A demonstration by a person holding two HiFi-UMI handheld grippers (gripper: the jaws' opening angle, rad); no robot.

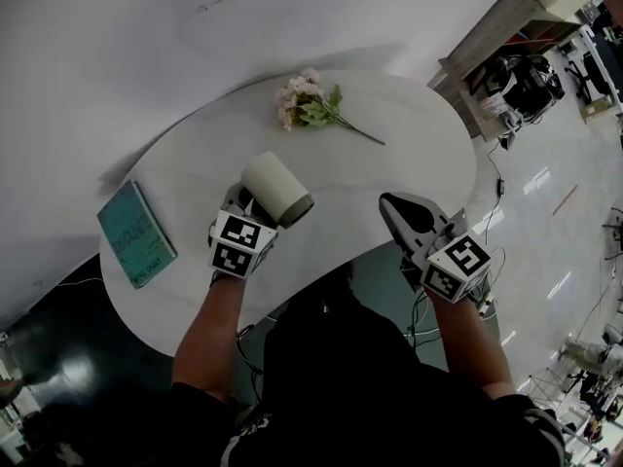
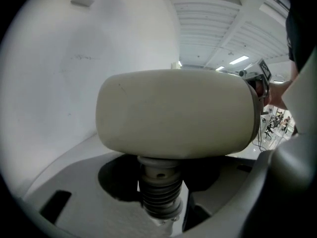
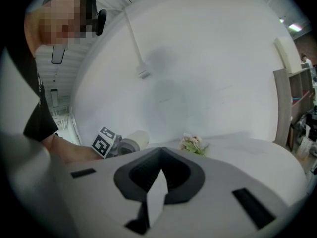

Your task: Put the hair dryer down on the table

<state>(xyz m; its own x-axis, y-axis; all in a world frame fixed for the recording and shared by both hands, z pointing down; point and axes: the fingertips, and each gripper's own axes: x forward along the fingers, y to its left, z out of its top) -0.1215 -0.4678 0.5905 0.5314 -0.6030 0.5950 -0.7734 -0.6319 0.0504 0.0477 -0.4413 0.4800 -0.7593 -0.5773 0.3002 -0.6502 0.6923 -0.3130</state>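
Gripping the hair dryer by the ribbed neck just under its barrel, my left claw is clamped on it, with the cream barrel lying crosswise above the jaws. From the head view it hangs over the table at about 7 o'clock from the table's middle, and I cannot tell whether it touches the top. I judge it a hard, smooth plastic shell, top-heavy because the barrel carries the weight, so it may roll or tip once set down. The neck is the safest hold. My right claw is closed and empty at 4 o'clock. I see no containers, only flowers at 12 o'clock and a book at 9.
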